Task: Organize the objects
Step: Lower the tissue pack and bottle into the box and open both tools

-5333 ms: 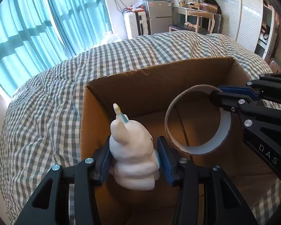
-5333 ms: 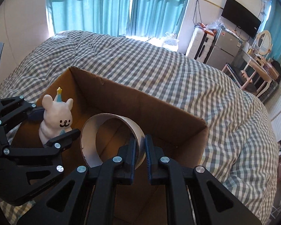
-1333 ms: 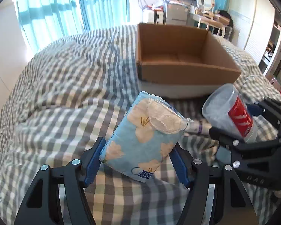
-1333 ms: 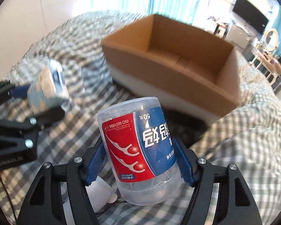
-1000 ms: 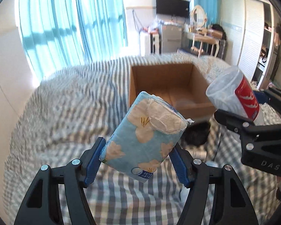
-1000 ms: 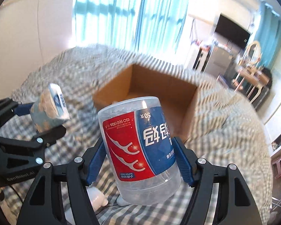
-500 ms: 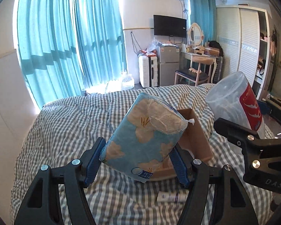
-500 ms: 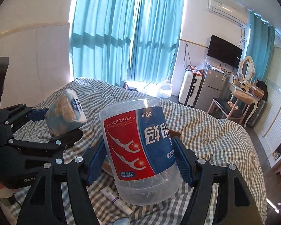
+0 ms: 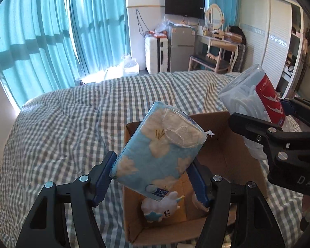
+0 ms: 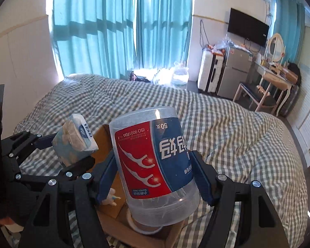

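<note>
The left hand-held gripper (image 9: 153, 175) clamped a tissue pack (image 9: 158, 150) and the right hand-held gripper (image 10: 155, 175) a floss-pick jar (image 10: 155, 165), both above the cardboard box (image 9: 223, 155) on the bed (image 9: 62, 128), where a toy bunny (image 9: 161, 206) already lay, so these two seemingly remained to drop in.

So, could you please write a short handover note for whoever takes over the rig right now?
Left claw: shut on the tissue pack, held above the cardboard box on the checked bed.
Right claw: shut on the floss pick jar, held upside down over the box.
Done: the white bunny toy already lies in the box; part of a white ring shows under the jar.
Left: lower the tissue pack and jar into the box and release them.
</note>
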Demonstrator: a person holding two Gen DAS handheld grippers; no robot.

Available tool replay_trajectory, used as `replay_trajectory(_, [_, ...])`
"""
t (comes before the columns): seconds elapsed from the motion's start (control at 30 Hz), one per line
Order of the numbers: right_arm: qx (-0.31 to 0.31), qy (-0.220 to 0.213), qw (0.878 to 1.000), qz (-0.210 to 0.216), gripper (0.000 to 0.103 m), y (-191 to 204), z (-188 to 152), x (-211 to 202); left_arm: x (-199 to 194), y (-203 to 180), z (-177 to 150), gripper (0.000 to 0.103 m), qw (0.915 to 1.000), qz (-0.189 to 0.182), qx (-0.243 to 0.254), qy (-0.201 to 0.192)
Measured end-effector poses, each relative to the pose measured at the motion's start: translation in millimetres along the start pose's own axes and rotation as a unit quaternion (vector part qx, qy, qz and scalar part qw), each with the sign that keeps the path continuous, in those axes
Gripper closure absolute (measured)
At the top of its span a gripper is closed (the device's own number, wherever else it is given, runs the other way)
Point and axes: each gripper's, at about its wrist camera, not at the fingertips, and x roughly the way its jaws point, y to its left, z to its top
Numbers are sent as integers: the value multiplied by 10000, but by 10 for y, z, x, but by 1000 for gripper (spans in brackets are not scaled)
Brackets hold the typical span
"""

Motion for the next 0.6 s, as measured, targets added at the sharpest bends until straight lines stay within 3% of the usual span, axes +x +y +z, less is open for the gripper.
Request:
replay_trajectory(0.27, [-18,322,9995,59,35,-73,-112,508,449,-15,-89,34,9993,-171,28,344])
replay_trajectory(0.5, [-76,455,9989,80,35,-13,-190,645,561,-113,-173,34,9989,-114,244,397])
replay_trajectory(0.6, [1,456,9989,140,35,-47,-194,625,567,-139,-185,34,9984,-296,224,436])
